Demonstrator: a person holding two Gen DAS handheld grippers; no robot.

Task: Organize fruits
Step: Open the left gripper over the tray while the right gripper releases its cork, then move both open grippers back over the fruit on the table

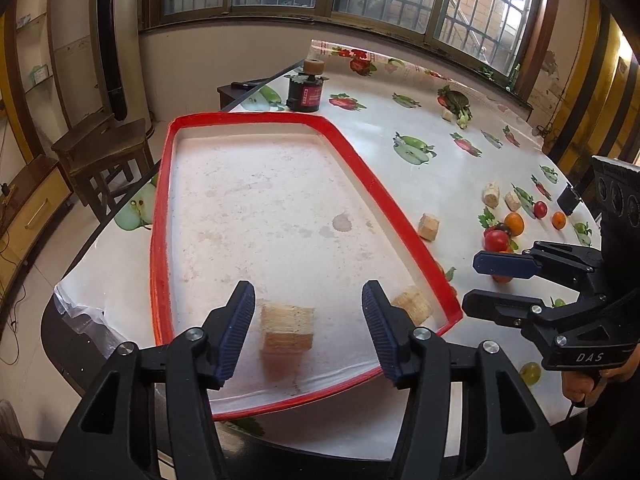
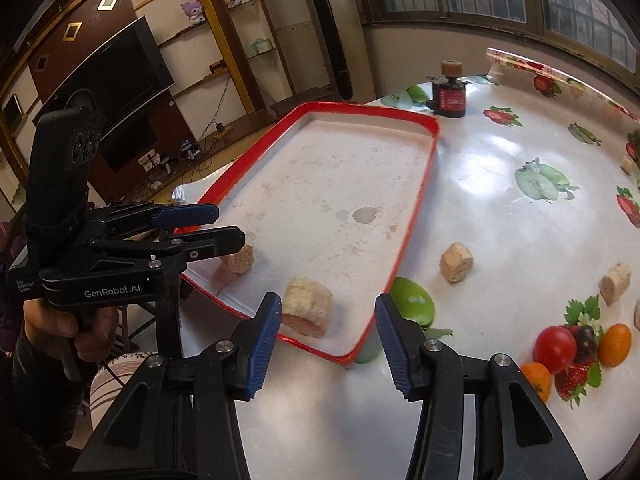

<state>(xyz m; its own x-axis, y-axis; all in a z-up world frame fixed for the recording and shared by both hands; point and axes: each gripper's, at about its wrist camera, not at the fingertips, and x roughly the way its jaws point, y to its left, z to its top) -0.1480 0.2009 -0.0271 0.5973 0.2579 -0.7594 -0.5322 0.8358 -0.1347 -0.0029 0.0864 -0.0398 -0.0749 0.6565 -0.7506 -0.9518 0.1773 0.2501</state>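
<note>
A red-rimmed white tray (image 1: 160,216) (image 2: 416,216) lies on the table. Two tan corn-cob pieces lie in its near end: one (image 1: 287,328) (image 2: 239,259) between my left fingers, one (image 1: 414,302) (image 2: 307,311) by the near corner. My left gripper (image 1: 308,332) (image 2: 224,226) is open and empty over the tray. My right gripper (image 2: 326,340) (image 1: 476,282) is open and empty just right of the tray. More corn pieces (image 1: 429,227) (image 2: 457,262), a red tomato (image 2: 554,343) (image 1: 497,241), oranges (image 2: 615,345) (image 1: 514,223) and a green fruit (image 2: 412,305) lie on the table.
The table wears a white cloth with printed fruit (image 1: 414,150). A black jar with a cork lid (image 1: 306,90) (image 2: 449,96) stands beyond the tray. A wooden stool (image 1: 104,156) stands left of the table. Windows run along the back wall.
</note>
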